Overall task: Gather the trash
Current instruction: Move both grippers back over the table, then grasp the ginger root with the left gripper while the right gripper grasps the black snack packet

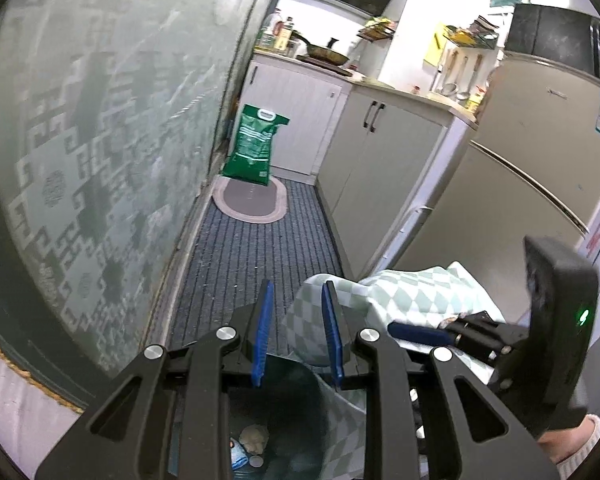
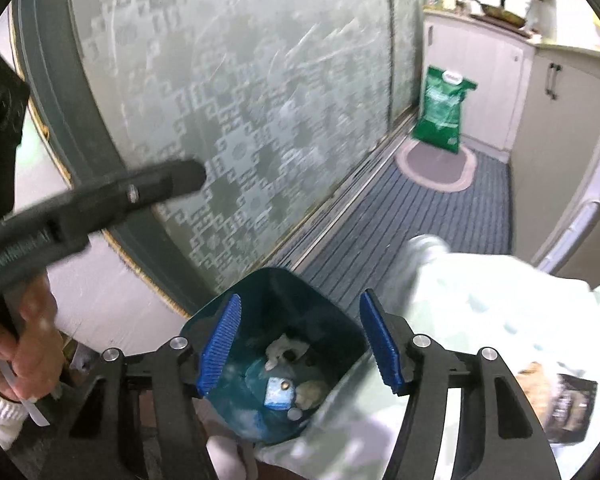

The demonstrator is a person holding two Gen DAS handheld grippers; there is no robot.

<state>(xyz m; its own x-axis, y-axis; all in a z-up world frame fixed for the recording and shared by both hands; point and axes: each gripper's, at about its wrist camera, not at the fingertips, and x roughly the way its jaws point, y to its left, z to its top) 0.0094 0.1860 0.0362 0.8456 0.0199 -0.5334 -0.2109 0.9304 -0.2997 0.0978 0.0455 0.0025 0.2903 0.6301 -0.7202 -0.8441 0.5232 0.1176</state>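
Observation:
A dark teal waste bin (image 2: pixel 240 396) stands on the floor beside a table covered with a pale green checked cloth (image 2: pixel 480 300). In the bin lie crumpled white paper (image 2: pixel 286 350), a small blue pack (image 2: pixel 278 396) and a beige lump (image 2: pixel 312 394). My right gripper (image 2: pixel 300 298) hangs open over the bin mouth, with nothing between its pads. A dark packet (image 2: pixel 572 408) lies on the cloth to its right. My left gripper (image 1: pixel 297 292) hovers above the bin (image 1: pixel 284 392) at the cloth's edge (image 1: pixel 420 288), pads narrowly apart with nothing visible between them. A hand (image 2: pixel 24 344) holds it.
A frosted patterned glass door (image 1: pixel 100 140) runs along the left. On the striped grey carpet (image 1: pixel 252 252) stand an oval mat (image 1: pixel 252 200) and a green sack (image 1: pixel 254 148). Cabinets (image 1: pixel 364 160) and a fridge (image 1: pixel 520 168) line the right side.

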